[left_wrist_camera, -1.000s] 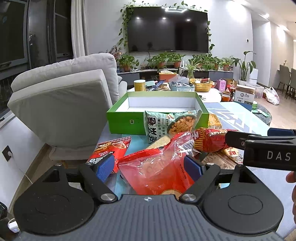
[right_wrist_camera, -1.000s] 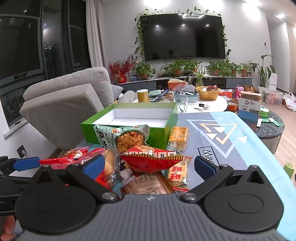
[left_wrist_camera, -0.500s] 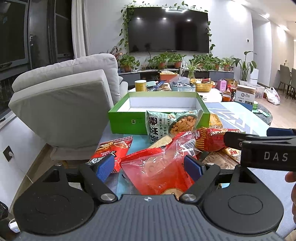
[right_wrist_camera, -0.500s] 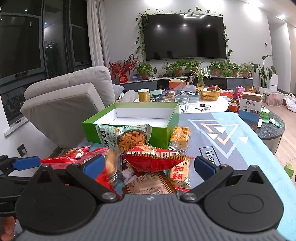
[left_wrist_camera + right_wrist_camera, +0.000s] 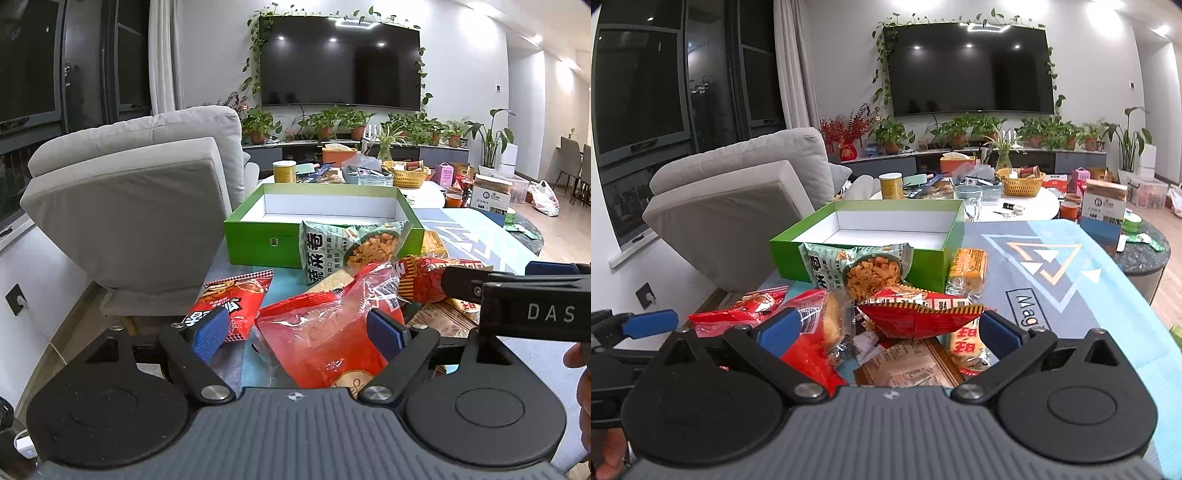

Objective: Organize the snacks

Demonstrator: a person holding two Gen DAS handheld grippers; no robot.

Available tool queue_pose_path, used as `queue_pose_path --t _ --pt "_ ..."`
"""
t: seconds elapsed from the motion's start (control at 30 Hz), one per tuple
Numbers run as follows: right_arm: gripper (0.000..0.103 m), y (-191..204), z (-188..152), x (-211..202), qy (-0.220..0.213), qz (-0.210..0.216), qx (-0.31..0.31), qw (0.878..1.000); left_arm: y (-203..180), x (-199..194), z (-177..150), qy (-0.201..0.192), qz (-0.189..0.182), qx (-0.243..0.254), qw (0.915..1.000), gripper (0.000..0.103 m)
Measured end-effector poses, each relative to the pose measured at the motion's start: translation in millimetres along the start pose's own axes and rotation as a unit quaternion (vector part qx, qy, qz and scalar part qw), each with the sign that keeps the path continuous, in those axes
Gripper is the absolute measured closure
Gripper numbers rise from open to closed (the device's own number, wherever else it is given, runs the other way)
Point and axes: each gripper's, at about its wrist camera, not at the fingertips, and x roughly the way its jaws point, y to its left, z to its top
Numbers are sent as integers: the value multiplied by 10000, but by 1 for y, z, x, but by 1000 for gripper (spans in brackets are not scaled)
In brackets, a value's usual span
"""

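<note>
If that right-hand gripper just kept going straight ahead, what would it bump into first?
Probably the crumpled red snack bag lying between the open jaws of the right gripper, though depth is hard to judge.

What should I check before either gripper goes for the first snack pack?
1. Green box open and free to receive: ok, no lid, white floor bare.
2. Left gripper free: ok, jaws apart, nothing pinched; the clear red bag lies between them.
3. Right gripper free: ok, jaws apart over the red foil pack, not pressing it.
4. Target separable: not ok, packs overlap in a heap.
5. Path to box: not ok, the green cracker bag leans on the box's front wall.
6. Grippers clear of each other: cannot tell; the right one's finger sits close beside the left in the left view.
</note>
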Motion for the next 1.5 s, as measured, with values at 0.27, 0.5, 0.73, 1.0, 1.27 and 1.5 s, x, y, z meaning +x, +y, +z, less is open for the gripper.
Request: queue_pose_path --t 0.27,0.5,0.73,1.0,1.27,1.5 --pt "54 0 2 -8 -98 155 88 9998 0 -4 0 -8 2 -16 10000 23" --pt "54 3 3 -15 -204 286 111 9993 2 -9 -1 -3 -6 -55 10000 27" --pt "54 -1 5 -20 -201 354 332 9986 3 -16 -1 -108 -2 -77 9999 27" --pt "54 11 0 -22 -238 420 -50 9988 5 -23 -3 -168 19 -78 9998 27" --pt "54 8 2 -22 -228 605 236 9976 10 -22 -3 -141 63 -165 9997 27" --pt "54 17 -1 -20 -86 463 -116 9988 7 -21 -4 -87 34 -99 9999 27"
